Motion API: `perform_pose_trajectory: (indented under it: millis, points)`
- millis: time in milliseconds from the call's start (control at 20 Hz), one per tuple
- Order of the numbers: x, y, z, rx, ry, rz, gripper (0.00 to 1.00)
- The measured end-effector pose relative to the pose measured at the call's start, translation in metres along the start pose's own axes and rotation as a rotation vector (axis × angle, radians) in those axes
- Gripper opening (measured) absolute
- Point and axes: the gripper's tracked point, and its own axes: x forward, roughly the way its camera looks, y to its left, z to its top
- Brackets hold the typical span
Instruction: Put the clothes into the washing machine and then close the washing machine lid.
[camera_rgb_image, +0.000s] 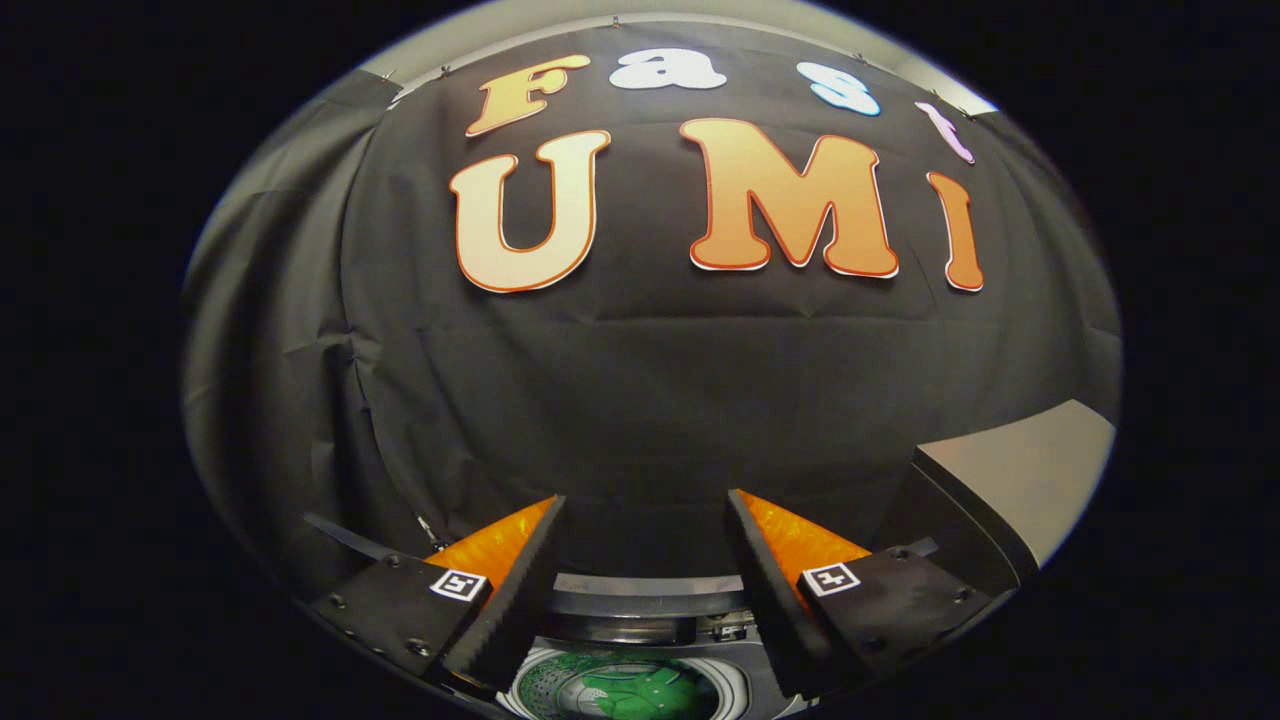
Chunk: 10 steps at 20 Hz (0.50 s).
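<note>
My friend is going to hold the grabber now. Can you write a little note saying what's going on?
Gripper: fingers open and apart, holding nothing, raised above the machine and pointed at the black cloth wall.
Small white top-loading washing machine: below and between the fingers, its lid not over the round drum opening.
Green cloth garment: already lying inside the drum.
Grey slanted panel: beyond the right finger; I cannot tell whether it is the lid.
Done: clothes are in.
Left: close the washing machine lid.
</note>
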Motion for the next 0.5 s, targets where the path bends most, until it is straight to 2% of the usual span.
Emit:
perform_pose_trajectory:
  millis: [500]
  points:
    - [-0.049, 0.005, -0.042, -0.002, 0.003, 0.010, 0.99]
